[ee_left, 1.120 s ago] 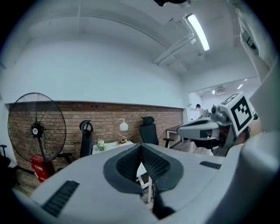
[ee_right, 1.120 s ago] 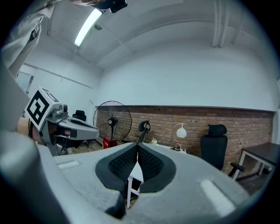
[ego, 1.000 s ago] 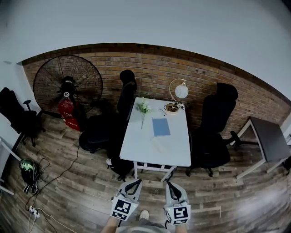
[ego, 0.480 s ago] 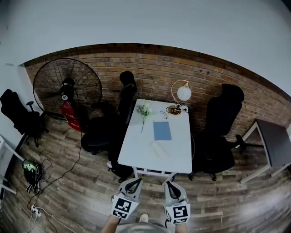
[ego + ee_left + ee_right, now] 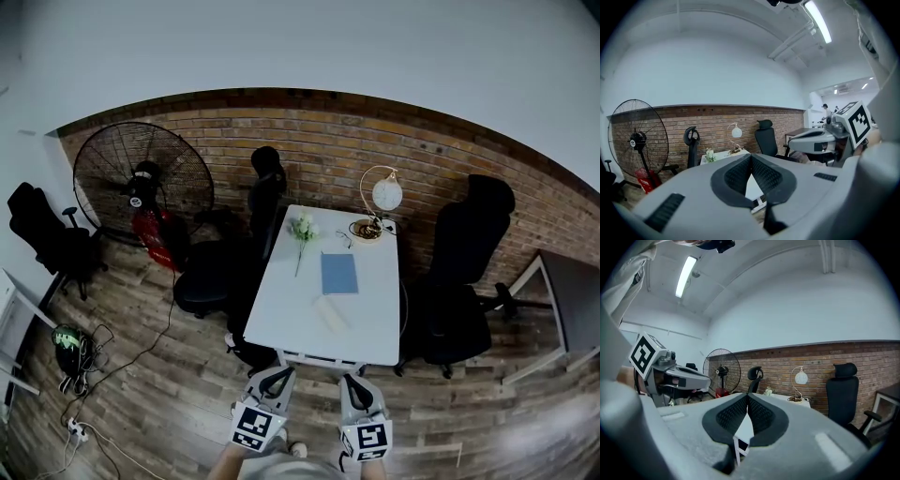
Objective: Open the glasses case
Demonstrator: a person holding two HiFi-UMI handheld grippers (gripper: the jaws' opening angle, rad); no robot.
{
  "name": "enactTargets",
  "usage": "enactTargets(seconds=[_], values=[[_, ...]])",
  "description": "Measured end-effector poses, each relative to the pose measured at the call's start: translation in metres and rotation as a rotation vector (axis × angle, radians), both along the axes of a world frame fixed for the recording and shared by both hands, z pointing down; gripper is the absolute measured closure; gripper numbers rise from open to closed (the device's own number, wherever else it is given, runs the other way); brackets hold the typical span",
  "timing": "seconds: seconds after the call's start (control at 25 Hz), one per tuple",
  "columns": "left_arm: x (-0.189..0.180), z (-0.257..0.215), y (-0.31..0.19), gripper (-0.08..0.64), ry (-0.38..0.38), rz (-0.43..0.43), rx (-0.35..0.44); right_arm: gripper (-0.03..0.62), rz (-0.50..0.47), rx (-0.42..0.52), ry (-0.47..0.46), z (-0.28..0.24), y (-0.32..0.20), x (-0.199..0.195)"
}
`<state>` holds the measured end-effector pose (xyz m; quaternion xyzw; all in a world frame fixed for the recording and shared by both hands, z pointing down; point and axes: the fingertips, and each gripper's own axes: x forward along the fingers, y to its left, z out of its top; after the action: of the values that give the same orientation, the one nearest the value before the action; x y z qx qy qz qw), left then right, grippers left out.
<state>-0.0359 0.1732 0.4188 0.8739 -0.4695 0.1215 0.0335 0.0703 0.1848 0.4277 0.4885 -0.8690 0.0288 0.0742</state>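
Observation:
The glasses case [image 5: 330,313] is a pale oblong lying shut on the white table [image 5: 281,314], toward its near end. Behind it lie a blue notebook [image 5: 338,273], a small bunch of flowers [image 5: 302,228] and a globe lamp [image 5: 380,195]. My left gripper [image 5: 277,373] and right gripper [image 5: 351,379] hang side by side just short of the table's near edge, over the wooden floor. Both point at the table. In the left gripper view the left gripper's [image 5: 751,155] pads meet with nothing between them. The right gripper's [image 5: 747,396] pads are likewise together and hold nothing.
A black office chair [image 5: 461,272] stands right of the table, and another [image 5: 214,272] at its left. A large floor fan [image 5: 142,183] stands at the back left before the brick wall. Cables and a helmet [image 5: 67,345] lie on the floor at the left. A dark side table [image 5: 574,298] is far right.
The whole view has drawn closer to the table, which now sits lower and nearer in the head view. Both grippers keep their place and stay shut.

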Motion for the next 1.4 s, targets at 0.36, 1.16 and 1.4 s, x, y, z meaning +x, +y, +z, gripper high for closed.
enactTargets(seconds=[0.36, 1.16, 1.4], values=[[-0.001, 0.008, -0.022, 0.557, 0.004, 0.016, -0.018, 0.584, 0.028, -0.027, 0.001, 0.01, -0.02, 0.003], [-0.04, 0.011, -0.154, 0.557, 0.06, 0.106, -0.006, 0.584, 0.12, -0.023, 0.068, 0.006, -0.139, -0.035], [-0.052, 0.008, -0.192, 0.557, 0.091, 0.154, 0.007, 0.584, 0.167, -0.005, 0.107, -0.001, -0.173, -0.043]])
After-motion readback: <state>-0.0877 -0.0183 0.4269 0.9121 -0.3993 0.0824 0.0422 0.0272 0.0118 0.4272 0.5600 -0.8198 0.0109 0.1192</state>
